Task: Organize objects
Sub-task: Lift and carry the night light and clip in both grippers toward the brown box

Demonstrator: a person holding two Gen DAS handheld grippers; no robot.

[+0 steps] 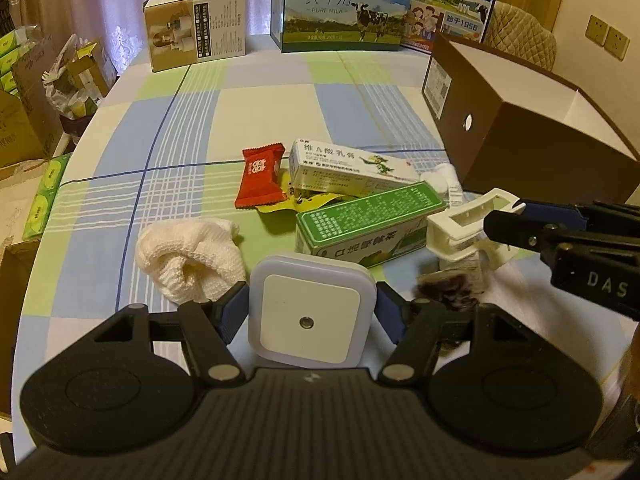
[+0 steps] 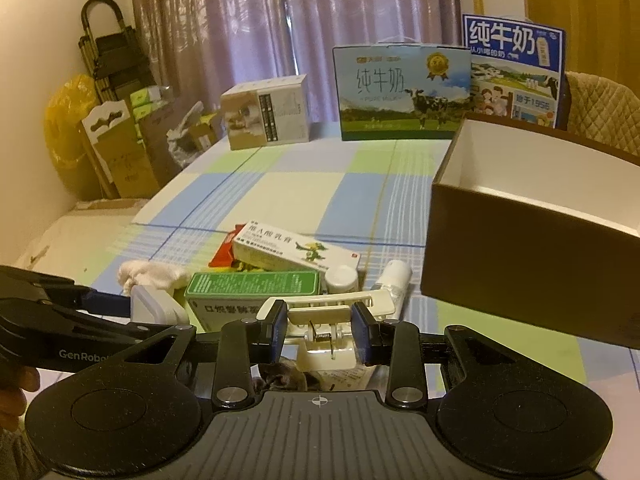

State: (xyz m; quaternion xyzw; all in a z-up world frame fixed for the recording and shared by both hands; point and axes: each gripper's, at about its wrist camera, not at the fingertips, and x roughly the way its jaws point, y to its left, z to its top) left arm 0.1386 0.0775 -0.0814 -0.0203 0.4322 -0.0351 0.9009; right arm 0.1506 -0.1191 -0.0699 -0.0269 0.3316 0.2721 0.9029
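Note:
My left gripper (image 1: 310,318) is shut on a white square night light (image 1: 308,292), held low over the checked tablecloth. My right gripper (image 2: 320,330) is shut on a cream hair claw clip (image 2: 320,308); in the left wrist view that clip (image 1: 464,226) hangs at the right, by the green box. On the cloth lie a green box (image 1: 368,220), a white medicine box (image 1: 348,168), a red candy packet (image 1: 260,178), a yellow wrapper (image 1: 296,204), a white knitted cloth (image 1: 188,256), a small white bottle (image 2: 342,278) and a dark snack packet (image 1: 452,286). An open brown box (image 2: 520,264) stands at the right.
Two milk cartons (image 1: 340,4) and a beige carton (image 1: 196,26) stand along the table's far edge (image 1: 256,40). Cardboard boxes and green tissue packs (image 1: 44,196) crowd the floor on the left. A quilted chair (image 2: 600,104) is behind the brown box.

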